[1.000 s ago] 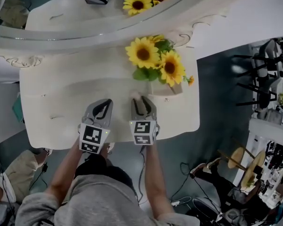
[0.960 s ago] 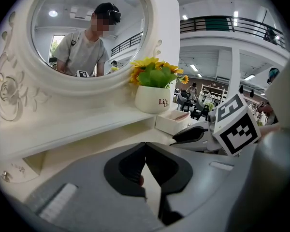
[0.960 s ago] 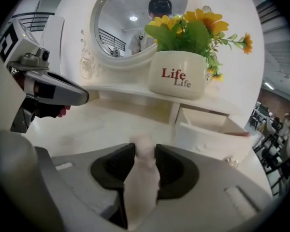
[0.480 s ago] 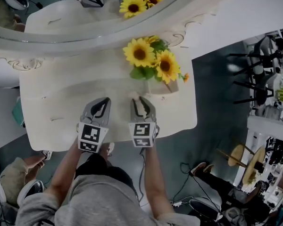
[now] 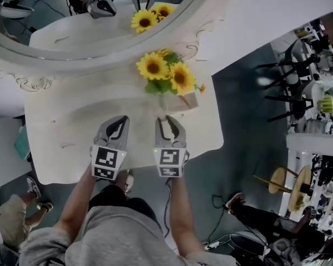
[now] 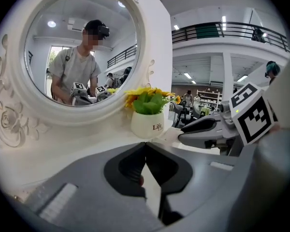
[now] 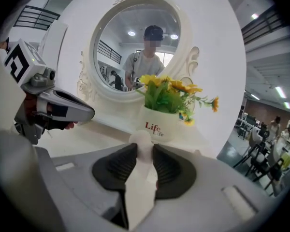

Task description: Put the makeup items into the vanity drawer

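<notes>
My right gripper (image 7: 145, 148) is shut on a slim white makeup item (image 7: 138, 185) with a rounded tip. Its jaws have just been closing on it. That item also pokes out of the right gripper (image 6: 183, 135) as a white nub (image 6: 170, 133). In the head view the right gripper (image 5: 167, 118) hangs just above the white vanity top (image 5: 72, 121), in front of the flower pot (image 5: 184, 101). My left gripper (image 5: 121, 121) hovers beside it; its fingertips meet, so the left gripper (image 6: 145, 144) is shut. No open drawer is in view.
A white pot (image 7: 160, 124) of sunflowers (image 5: 164, 71) stands just beyond the right gripper. The oval mirror (image 6: 77, 47) rises behind the table. To the right, past the table edge (image 5: 219, 143), lie dark floor, cables and metal racks (image 5: 316, 165).
Both grippers have risen off the table top, the right one more, carrying the white item up with it. The head view has shifted, so the table and flowers sit further left.
</notes>
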Demonstrator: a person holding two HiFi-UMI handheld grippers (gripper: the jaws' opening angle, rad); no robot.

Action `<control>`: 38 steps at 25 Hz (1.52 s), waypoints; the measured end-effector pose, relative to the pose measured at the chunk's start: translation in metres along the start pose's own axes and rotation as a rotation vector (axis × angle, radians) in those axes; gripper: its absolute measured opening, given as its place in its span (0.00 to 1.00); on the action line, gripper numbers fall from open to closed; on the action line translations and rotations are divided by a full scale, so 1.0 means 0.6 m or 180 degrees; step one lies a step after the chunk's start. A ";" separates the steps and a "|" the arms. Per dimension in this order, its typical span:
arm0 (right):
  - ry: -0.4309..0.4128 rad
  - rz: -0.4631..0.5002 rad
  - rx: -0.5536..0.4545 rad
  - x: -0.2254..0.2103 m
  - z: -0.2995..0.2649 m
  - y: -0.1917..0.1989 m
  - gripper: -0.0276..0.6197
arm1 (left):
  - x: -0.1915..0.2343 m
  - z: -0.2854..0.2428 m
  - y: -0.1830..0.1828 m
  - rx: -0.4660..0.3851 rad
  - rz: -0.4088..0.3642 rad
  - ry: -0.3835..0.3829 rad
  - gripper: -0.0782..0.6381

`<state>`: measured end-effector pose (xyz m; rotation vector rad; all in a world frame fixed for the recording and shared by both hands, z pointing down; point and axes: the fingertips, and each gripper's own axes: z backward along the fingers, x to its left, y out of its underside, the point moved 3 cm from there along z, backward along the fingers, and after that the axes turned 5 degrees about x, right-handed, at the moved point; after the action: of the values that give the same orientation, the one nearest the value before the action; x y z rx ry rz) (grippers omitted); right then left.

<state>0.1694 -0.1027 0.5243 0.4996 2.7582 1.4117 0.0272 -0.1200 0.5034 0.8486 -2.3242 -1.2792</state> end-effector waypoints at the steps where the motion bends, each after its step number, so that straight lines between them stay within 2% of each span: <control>1: 0.0030 -0.0006 -0.0014 -0.006 0.004 -0.003 0.22 | -0.002 0.000 -0.006 -0.0021 -0.0008 0.0006 0.12; 10: 0.0225 -0.0065 -0.0064 -0.067 0.012 -0.013 0.22 | -0.024 -0.020 -0.045 -0.0100 -0.0069 0.0076 0.12; 24: 0.0254 -0.0239 0.0139 -0.117 -0.056 0.033 0.22 | -0.027 -0.076 -0.032 0.0076 -0.0061 0.0113 0.12; 32: 0.0250 -0.0300 0.0233 -0.119 -0.073 0.050 0.23 | -0.026 -0.088 -0.026 0.0121 -0.0077 0.0154 0.12; 36: 0.0271 -0.0476 0.0180 -0.121 -0.076 0.051 0.26 | -0.022 -0.088 -0.022 0.0139 -0.0075 0.0152 0.12; 38: 0.0251 -0.0578 0.0128 -0.121 -0.076 0.048 0.34 | -0.020 -0.088 -0.019 0.0143 -0.0074 0.0151 0.12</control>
<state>0.2397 -0.1432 0.5640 0.1914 2.8128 1.3657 0.0696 -0.1505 0.5211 0.9131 -2.3204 -1.2073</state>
